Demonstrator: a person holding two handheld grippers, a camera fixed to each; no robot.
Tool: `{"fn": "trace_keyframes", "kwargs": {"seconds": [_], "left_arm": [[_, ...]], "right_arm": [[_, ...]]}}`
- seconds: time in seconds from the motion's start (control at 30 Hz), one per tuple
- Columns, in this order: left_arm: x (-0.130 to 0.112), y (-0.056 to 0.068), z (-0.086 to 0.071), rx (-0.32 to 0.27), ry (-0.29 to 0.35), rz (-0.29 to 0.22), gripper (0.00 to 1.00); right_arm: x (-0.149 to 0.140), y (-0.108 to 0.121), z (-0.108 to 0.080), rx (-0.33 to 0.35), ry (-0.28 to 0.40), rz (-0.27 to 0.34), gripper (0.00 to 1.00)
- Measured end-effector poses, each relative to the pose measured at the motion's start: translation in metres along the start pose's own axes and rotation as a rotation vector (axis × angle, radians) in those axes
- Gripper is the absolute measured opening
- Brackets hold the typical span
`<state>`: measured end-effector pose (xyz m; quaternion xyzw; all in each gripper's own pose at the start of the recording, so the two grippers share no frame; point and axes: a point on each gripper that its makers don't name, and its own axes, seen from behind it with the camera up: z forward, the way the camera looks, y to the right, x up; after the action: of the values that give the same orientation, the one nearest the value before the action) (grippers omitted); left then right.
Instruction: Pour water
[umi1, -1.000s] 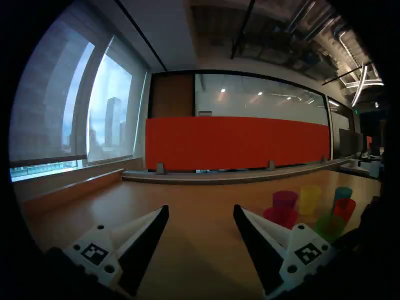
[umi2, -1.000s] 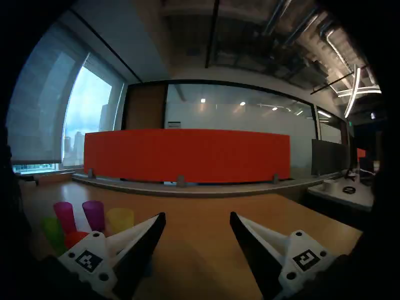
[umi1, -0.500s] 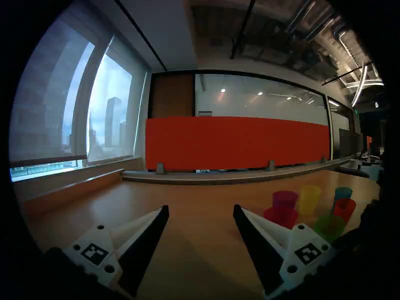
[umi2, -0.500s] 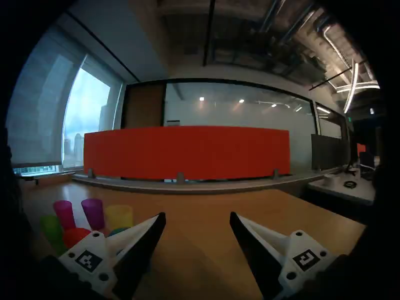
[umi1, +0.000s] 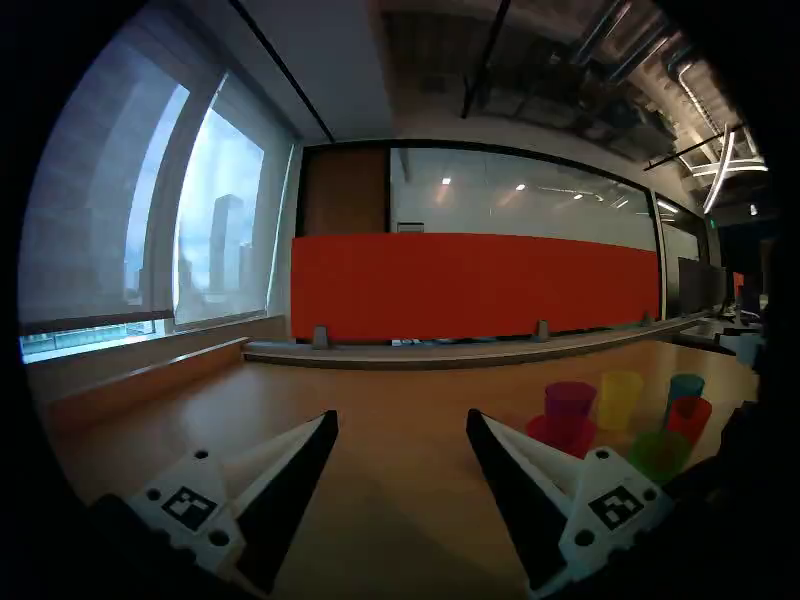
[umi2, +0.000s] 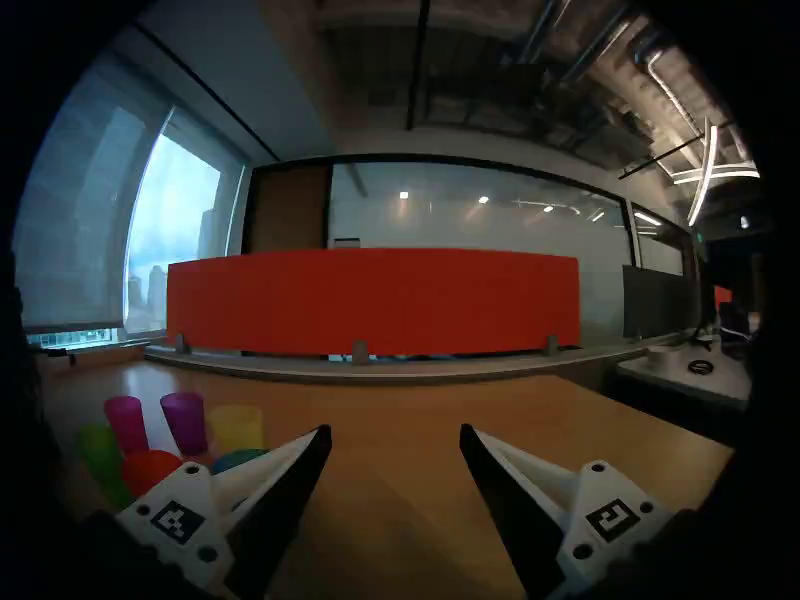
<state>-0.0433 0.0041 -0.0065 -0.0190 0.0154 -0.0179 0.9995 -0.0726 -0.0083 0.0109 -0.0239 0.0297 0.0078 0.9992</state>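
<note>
Left gripper view puts your left gripper (umi1: 400, 414) over the wooden table (umi1: 400, 375), fingers spread wide with nothing between them, just left of the cluster of coloured cups (umi1: 618, 395). In the right gripper view, your right gripper (umi2: 394, 429) is equally wide and empty, just right of those cups (umi2: 185, 420).

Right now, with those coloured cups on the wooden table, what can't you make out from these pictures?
1. Left gripper view: whether the purple cup or yellow cup holds water; seen side-on, small and dim.
2. Right gripper view: the teal cup, mostly hidden behind the right gripper's finger.
3. Right gripper view: the green cup, dim at the picture's edge.
4. Right gripper view: items on the side desk, too small to name.
</note>
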Motion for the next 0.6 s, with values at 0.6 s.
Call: {"fn": "trace_keyframes", "kwargs": {"seconds": [0.6], "left_arm": [[-0.0003,-0.001,-0.0009,0.001,0.0,0.0,0.96]], "right_arm": [[0.0004,0.0013,0.0004,0.002,-0.002,0.0,0.99]]}}
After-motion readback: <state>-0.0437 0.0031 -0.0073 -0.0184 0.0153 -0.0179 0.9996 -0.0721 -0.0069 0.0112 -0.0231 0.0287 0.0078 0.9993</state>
